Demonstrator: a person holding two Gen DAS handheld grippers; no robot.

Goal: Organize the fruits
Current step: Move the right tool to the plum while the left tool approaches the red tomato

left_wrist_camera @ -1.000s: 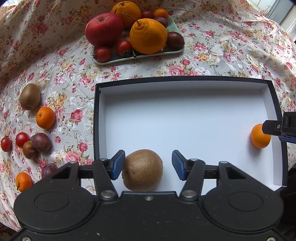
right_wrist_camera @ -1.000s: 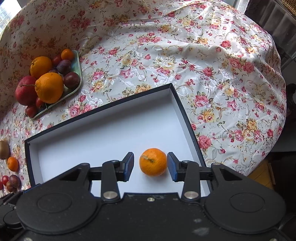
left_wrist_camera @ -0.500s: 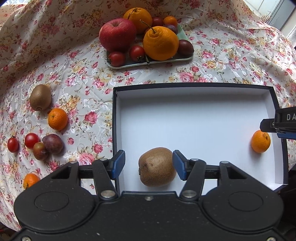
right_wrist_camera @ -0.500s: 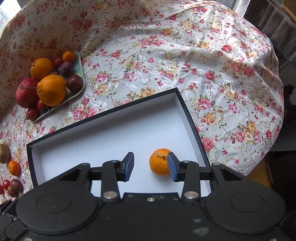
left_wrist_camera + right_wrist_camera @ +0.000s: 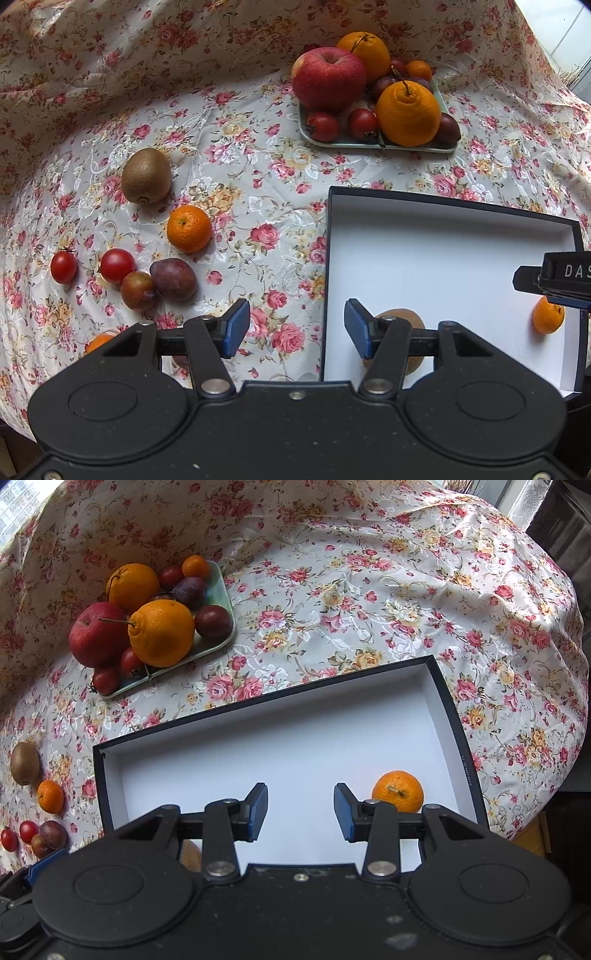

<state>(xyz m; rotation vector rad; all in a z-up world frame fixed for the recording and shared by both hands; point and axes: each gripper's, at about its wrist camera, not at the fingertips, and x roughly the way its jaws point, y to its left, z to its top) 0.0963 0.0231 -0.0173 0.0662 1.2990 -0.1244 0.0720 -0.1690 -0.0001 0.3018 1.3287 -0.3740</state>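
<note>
Both your grippers have backed off, jaws spread, empty: left gripper off kiwi, right gripper off mandarin, both in box. Lettering "DAS…", probably cut off.

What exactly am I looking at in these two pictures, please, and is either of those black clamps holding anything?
Each picture comes from a fisheye camera on a hand-held two-finger gripper, looking along its blue-padded fingers. No robot arm: a person holds one gripper in each hand. The left gripper and the right gripper are both open and hold nothing. Below lies a flowered tablecloth with a white-lined box holding a kiwi and a mandarin. A tray carries an apple, oranges and small fruit. Loose on the cloth lie another kiwi, a mandarin, tomatoes and plums.
</note>
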